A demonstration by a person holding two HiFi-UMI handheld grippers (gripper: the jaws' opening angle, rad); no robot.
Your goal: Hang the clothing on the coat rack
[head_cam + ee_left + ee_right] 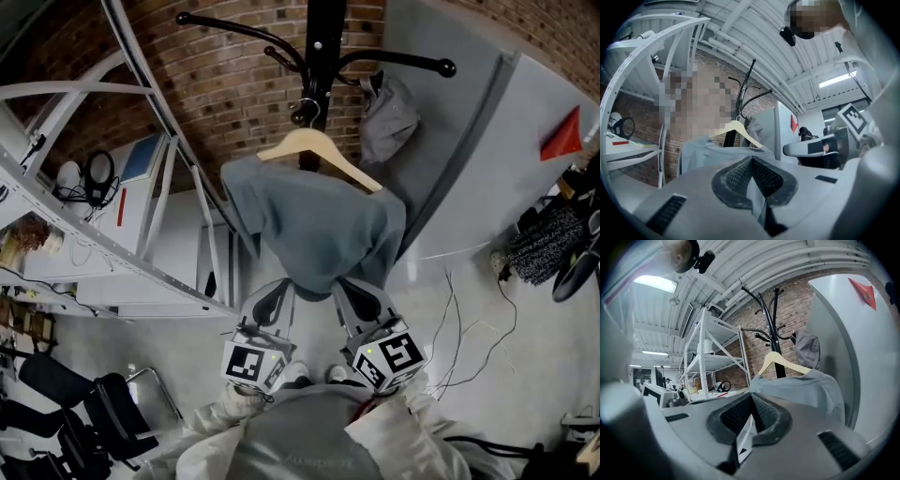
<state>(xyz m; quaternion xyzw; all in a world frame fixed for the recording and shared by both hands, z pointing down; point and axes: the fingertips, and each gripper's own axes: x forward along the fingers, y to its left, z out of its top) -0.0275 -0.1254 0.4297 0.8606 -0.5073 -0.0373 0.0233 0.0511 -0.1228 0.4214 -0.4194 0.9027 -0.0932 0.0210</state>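
The grey garment [319, 234] is draped on a wooden hanger [319, 150], which is hooked onto the black coat rack [323, 56]. In the head view it hangs at 12 o'clock from both grippers. It is judged light, soft and limp. It would likely slide off the smooth hanger if pulled to 1 side, so it is best taken at the hem or shoulders, or carried by the stiff hanger near its hook.

The left gripper [751, 158] is seen with its jaws closed together, and the right gripper [751, 397] likewise, tips meeting. A thin pale strip shows in the seam between each pair of pads. Whether that is pinched hem or part of the gripper cannot be settled.

In the head view the hem overlaps both jaw tips, so any contact there is hidden. How the cloth sits on the hanger is hard to make out. A 2nd grey item [389, 117], at 2 o'clock from the hanger, cannot be identified. The rack's base is hidden.
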